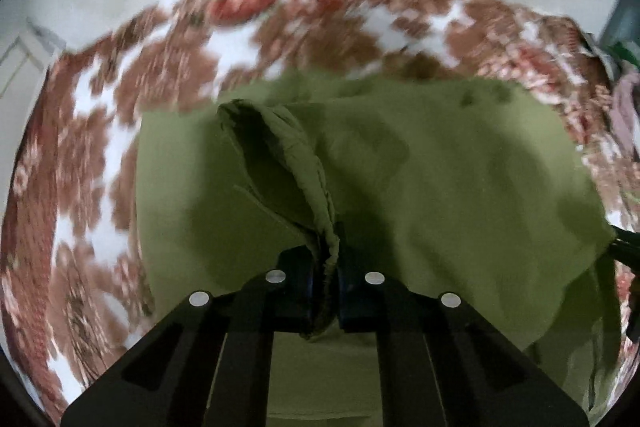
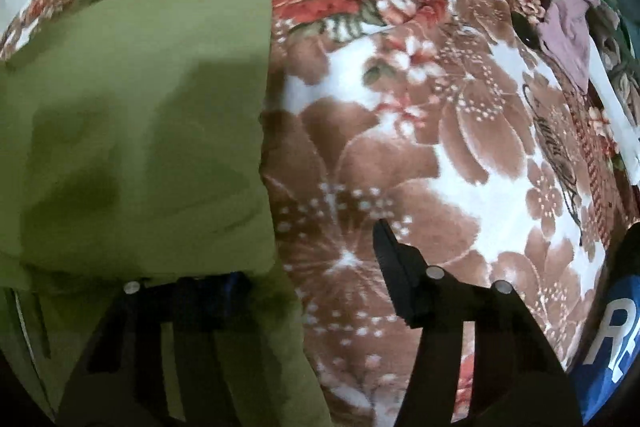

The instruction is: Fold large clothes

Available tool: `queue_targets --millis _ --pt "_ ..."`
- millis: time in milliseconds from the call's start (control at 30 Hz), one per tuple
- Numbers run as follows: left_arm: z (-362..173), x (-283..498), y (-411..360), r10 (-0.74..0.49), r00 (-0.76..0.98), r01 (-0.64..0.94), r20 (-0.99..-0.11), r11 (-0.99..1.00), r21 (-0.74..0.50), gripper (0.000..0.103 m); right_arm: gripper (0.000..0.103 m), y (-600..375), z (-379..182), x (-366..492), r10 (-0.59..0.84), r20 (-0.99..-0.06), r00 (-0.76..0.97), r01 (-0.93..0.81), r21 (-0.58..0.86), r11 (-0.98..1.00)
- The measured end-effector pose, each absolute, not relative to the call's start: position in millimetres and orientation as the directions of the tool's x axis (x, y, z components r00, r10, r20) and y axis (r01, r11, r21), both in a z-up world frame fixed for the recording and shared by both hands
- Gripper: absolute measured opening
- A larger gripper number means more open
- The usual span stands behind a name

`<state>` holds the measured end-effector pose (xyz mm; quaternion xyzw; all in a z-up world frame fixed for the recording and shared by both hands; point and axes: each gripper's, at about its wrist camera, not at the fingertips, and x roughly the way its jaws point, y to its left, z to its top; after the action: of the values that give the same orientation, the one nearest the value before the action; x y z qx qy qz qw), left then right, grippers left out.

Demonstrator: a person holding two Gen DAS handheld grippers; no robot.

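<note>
The green garment is spread on the floral blanket, its long axis running left to right. At its left, the left gripper is clamped on a bunched hem. Further right, the right gripper is seen apart: the garment's right edge is draped over its left finger, the right finger standing over bare blanket.
</note>
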<state>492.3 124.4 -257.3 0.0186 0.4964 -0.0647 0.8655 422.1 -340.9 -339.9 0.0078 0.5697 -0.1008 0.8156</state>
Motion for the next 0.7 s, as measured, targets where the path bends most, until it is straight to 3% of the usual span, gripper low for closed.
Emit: queue_targets --millis 100,200,267,367,467,533,633,667,700 --pt "-233 499 117 -0.151 0.542 0.153 -0.826 0.985 -0.079 0.007 0.058 -358 -335 420 -0.101 -0.940 0.325 0.222 -0.028 0.975" --pt "-241 509 123 -0.170 0.518 0.118 -0.838 0.985 -0.127 0.007 0.061 -366 -338 421 -0.083 -0.943 0.323 0.249 0.000 0.969" --pt "-257 510 130 -0.187 0.487 0.090 -0.853 0.982 -0.164 0.007 0.072 -379 -352 424 -0.068 -0.949 0.307 0.286 0.023 0.958" --pt "-296 510 134 -0.126 0.438 0.089 -0.890 0.991 -0.096 0.007 0.086 -382 -368 426 -0.098 -0.942 0.320 0.232 -0.022 0.972" --pt "-324 507 142 -0.122 0.417 0.085 -0.901 0.992 -0.095 0.009 0.089 -381 -369 425 -0.113 -0.928 0.354 0.176 -0.053 0.983" --pt "-335 507 143 -0.111 0.406 0.087 -0.907 0.993 -0.083 0.017 0.089 -381 -366 421 -0.109 -0.924 0.366 0.168 -0.050 0.984" --pt "-333 504 143 -0.096 0.412 0.076 -0.906 0.995 -0.071 0.020 0.089 -374 -350 416 -0.146 -0.916 0.374 0.163 -0.090 0.983" --pt "-329 502 143 -0.094 0.416 0.077 -0.905 0.995 -0.068 0.024 0.089 -372 -344 414 -0.146 -0.915 0.377 0.163 -0.090 0.983" --pt "-325 500 144 -0.081 0.417 0.072 -0.906 0.996 -0.055 0.037 0.089 -371 -336 411 -0.139 -0.914 0.381 0.167 -0.080 0.983"
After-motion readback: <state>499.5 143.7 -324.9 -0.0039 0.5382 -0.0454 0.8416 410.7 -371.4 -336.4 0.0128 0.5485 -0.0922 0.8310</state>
